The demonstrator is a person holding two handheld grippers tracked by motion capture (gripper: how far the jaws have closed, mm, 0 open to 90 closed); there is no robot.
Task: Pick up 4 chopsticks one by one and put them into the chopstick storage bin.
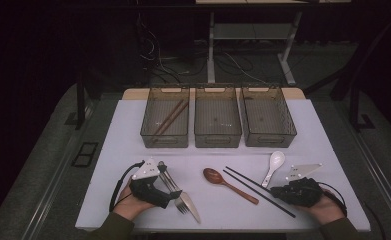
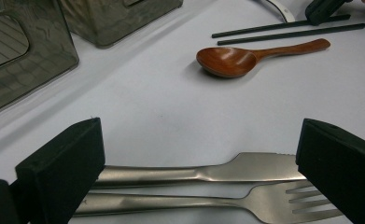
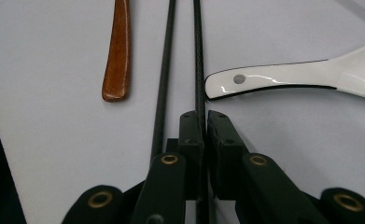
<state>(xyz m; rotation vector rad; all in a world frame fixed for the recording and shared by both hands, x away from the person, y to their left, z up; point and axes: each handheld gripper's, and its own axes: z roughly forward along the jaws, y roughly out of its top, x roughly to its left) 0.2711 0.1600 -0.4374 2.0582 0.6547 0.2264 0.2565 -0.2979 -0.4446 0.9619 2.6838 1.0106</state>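
Observation:
My left gripper rests low at the table's front left, jaws wide open, straddling a steel knife and a steel fork that lie side by side; the pads touch neither. At the front right, my right gripper is shut on one black chopstick. The second black chopstick runs just beside the left jaw, outside the grip. A wooden spoon and a white ceramic spoon lie close to the chopsticks.
Three smoky transparent bins stand in a row at the back: the left bin holds a pair of wooden chopsticks, beside it are the middle bin and the right bin. The white table ends just before my hands.

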